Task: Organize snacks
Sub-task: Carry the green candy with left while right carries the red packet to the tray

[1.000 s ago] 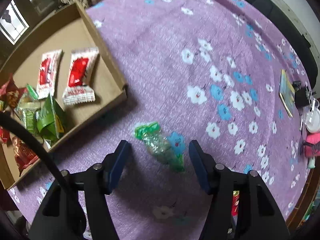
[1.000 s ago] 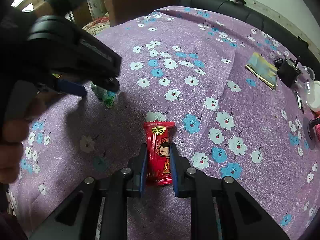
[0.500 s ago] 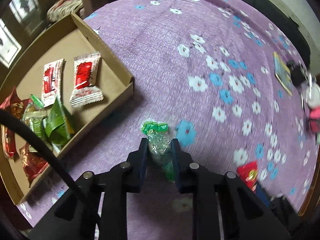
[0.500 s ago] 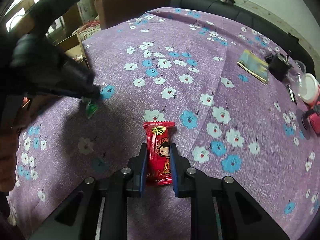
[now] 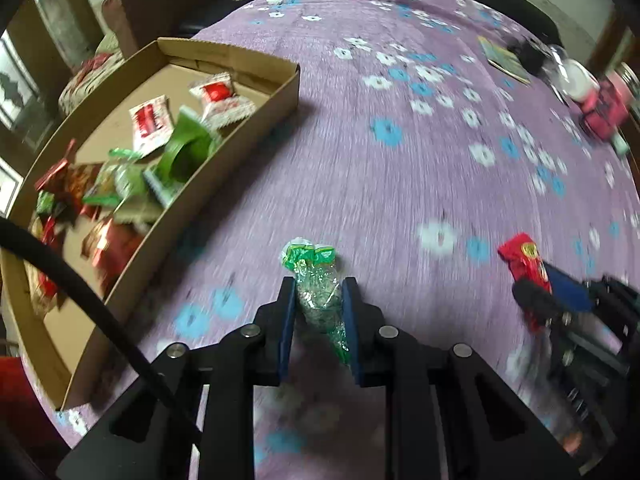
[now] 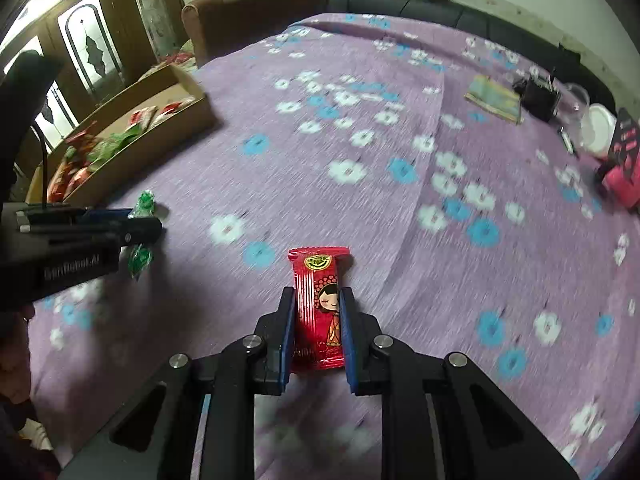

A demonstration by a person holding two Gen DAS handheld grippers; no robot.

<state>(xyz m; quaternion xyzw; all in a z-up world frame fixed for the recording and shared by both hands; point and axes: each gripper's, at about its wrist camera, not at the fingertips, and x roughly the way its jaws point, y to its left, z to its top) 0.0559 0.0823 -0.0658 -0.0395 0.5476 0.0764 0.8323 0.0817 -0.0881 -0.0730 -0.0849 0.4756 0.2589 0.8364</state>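
Left wrist view: left gripper (image 5: 319, 298) grasps a green-and-clear snack packet (image 5: 317, 284) just right of the cardboard snack box (image 5: 256, 128), while farther right the right gripper (image 6: 318, 312) clenches a red snack bar (image 6: 320, 304).

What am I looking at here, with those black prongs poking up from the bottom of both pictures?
There is no robot. A person carries a hand-held gripper in each hand, each with a wide-angle camera looking along its two fingers, so each picture is one tool's own view. The left hand-held gripper is clamped on a green candy. The right hand-held gripper is clamped on a red snack packet. Each tool also shows up at the side of the other's picture. Below them is a purple flowered cloth. At the left stands a cardboard box already holding red, white and green snacks. Some odds and ends lie at the far right, too blurred to name.
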